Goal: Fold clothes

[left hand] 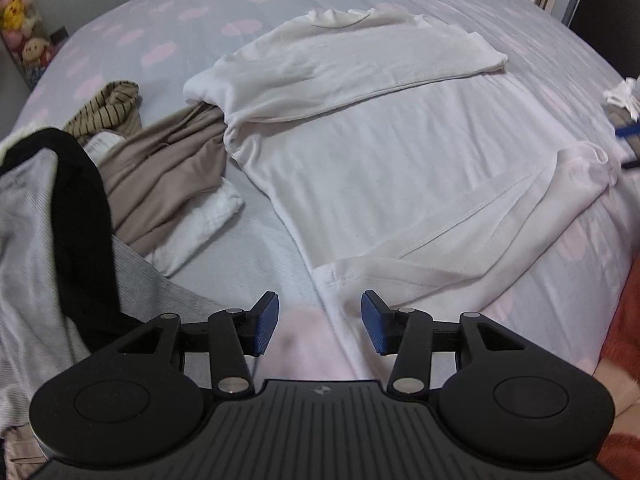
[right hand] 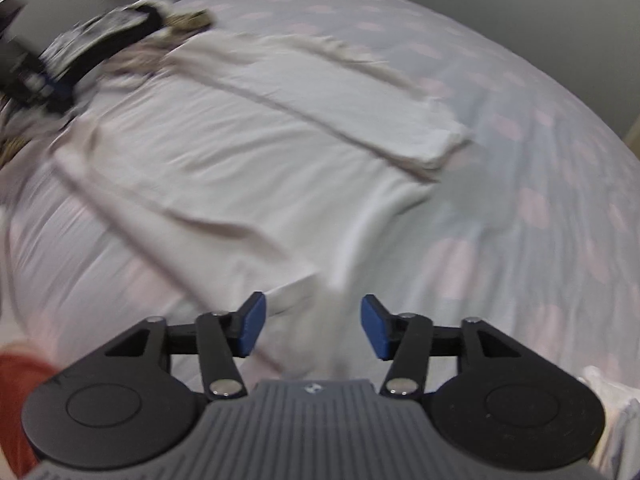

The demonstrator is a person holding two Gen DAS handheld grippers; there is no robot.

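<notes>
A white long-sleeved shirt (left hand: 384,160) lies flat on the bed, one sleeve folded across its top and the other folded across near its hem. My left gripper (left hand: 319,323) is open and empty, just short of the shirt's near hem corner. In the right wrist view, which is blurred, the same shirt (right hand: 224,152) spreads across the bed. My right gripper (right hand: 313,326) is open and empty, over the shirt's near corner.
A pile of clothes lies at the left: a beige garment (left hand: 160,168), a striped one (left hand: 108,108), a grey and black one (left hand: 48,232) and a folded white cloth (left hand: 200,224). The bedsheet (left hand: 160,32) is pale with pink dots. Plush toys (left hand: 20,24) sit at the far left.
</notes>
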